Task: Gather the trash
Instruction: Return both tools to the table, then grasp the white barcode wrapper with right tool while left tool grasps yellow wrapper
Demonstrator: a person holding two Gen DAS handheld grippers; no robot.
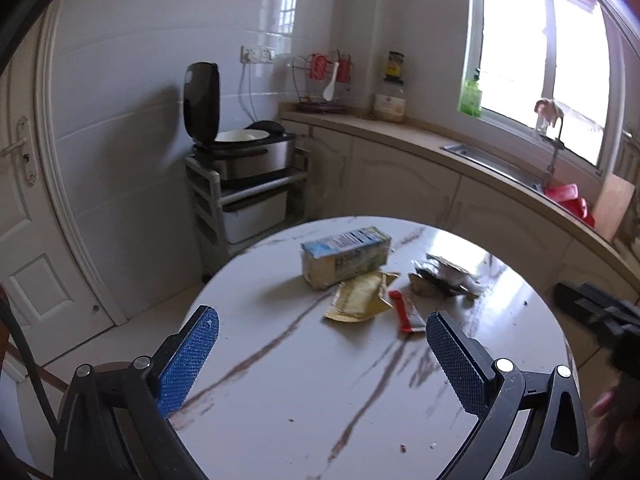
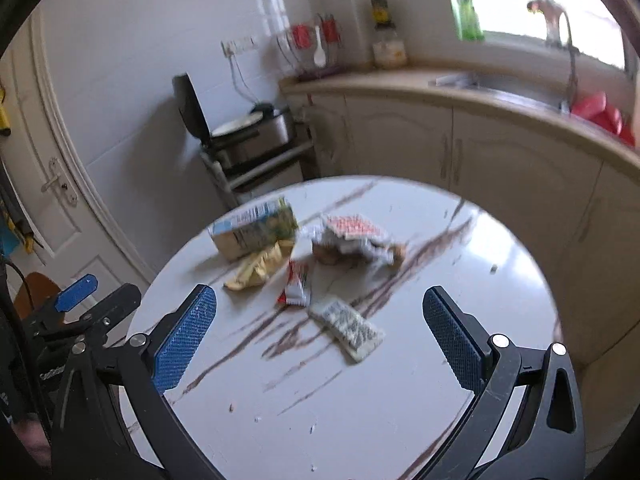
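Hovering above the near edge of the round white marble-patterned table (image 1: pixel 280 380), the left gripper (image 1: pixel 322 334) has its blue-padded fingers spread wide and released, grasping nothing. The right gripper (image 2: pixel 320 312) is likewise spread apart and empty over the same table.

Trash lies grouped toward the far half of the tabletop:
- A pale blue and green rectangular carton (image 1: pixel 346 256) lies on its side, farthest back and to the left.
- A crumpled yellow foil wrapper (image 1: pixel 358 298) touches the carton's near edge.
- A red and white snack wrapper (image 1: pixel 408 312) lies just beside the yellow wrapper, on its right.
- A crumpled silver and white packet (image 1: pixel 444 276) lies right of the carton; in the right wrist view its top shows a red pattern.
- A flat white printed sachet (image 2: pixel 348 326) lies nearest the right gripper, between its fingers in that view.

Small crumbs are scattered on the near tabletop.
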